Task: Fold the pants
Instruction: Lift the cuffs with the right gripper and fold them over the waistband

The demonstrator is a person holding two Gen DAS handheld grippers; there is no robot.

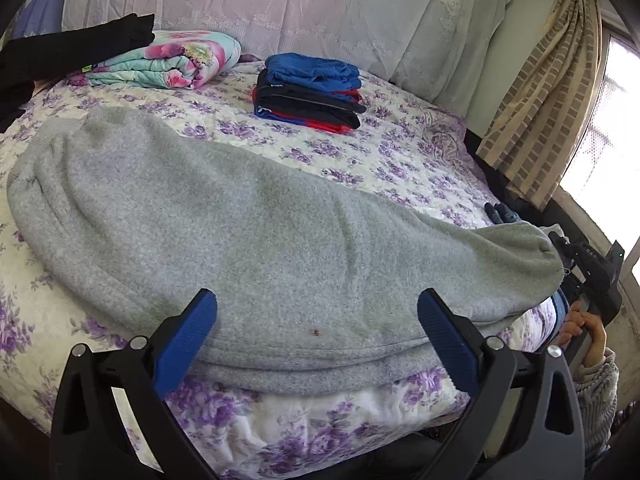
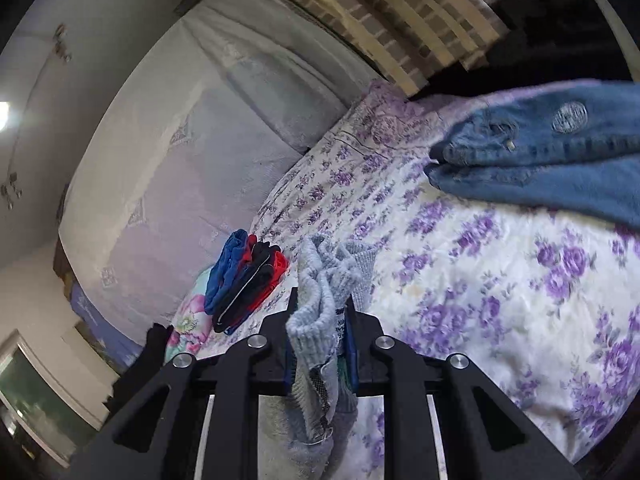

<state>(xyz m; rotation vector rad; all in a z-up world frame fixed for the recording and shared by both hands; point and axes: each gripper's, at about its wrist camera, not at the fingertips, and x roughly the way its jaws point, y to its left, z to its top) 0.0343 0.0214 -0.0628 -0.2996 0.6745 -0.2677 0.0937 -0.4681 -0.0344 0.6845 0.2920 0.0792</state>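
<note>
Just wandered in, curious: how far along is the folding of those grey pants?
Done: a folded clothes stack sits on the bed. In hand: the right tool pinches one end of the grey pants; the left tool is open. Left: the pants still lie full length.

pants (image 1: pixel 248 216): I see grey fleecy knit, matt
bedspread (image 1: pixel 400 148): printed cloth, smooth
my left gripper's pads (image 1: pixel 186 348): ribbed blue plastic

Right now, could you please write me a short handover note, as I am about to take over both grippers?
Left gripper: open, fingers over the near edge of the grey pants, gripping nothing.
Right gripper: shut on the ribbed end of the grey pants, lifted off the bedspread.
Done: pants lie lengthwise on the bed; a folded stack sits behind.
Left: carry the held end across, then finish folding.
</note>
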